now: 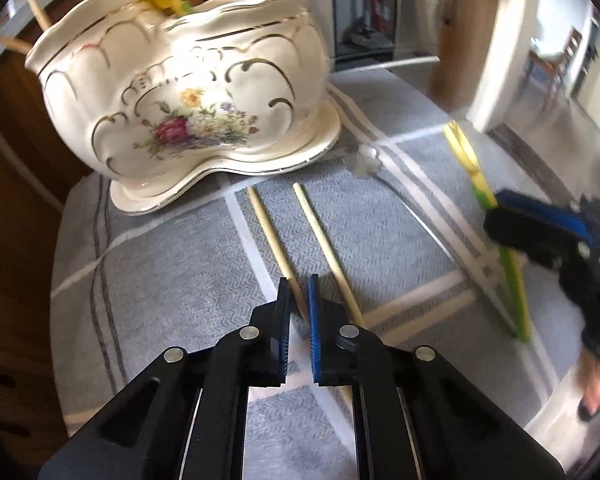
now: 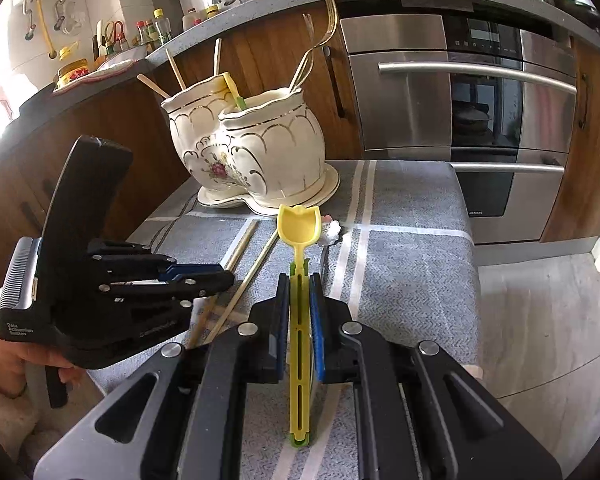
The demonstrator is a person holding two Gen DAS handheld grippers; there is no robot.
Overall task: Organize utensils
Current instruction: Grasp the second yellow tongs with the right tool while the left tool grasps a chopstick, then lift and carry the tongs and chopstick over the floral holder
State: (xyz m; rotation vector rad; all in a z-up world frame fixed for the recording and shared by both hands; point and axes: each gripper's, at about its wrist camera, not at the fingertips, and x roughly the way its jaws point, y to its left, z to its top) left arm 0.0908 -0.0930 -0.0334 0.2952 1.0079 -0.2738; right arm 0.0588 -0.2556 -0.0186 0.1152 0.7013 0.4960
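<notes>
While both grippers grip:
Left gripper [image 1: 299, 300]: clamped on chopstick [image 1: 271, 236], axis toward holder [image 1: 188, 96].
Right gripper [image 2: 299, 300]: clamped on spoon [image 2: 299, 264], bowl toward holder.

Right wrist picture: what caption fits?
Right tongs grip a yellow spoon before the flowered holder.

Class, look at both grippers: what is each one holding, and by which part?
The right gripper clamps the yellow spoon by its handle. The left gripper is shut on a chopstick near its lower end.
</notes>
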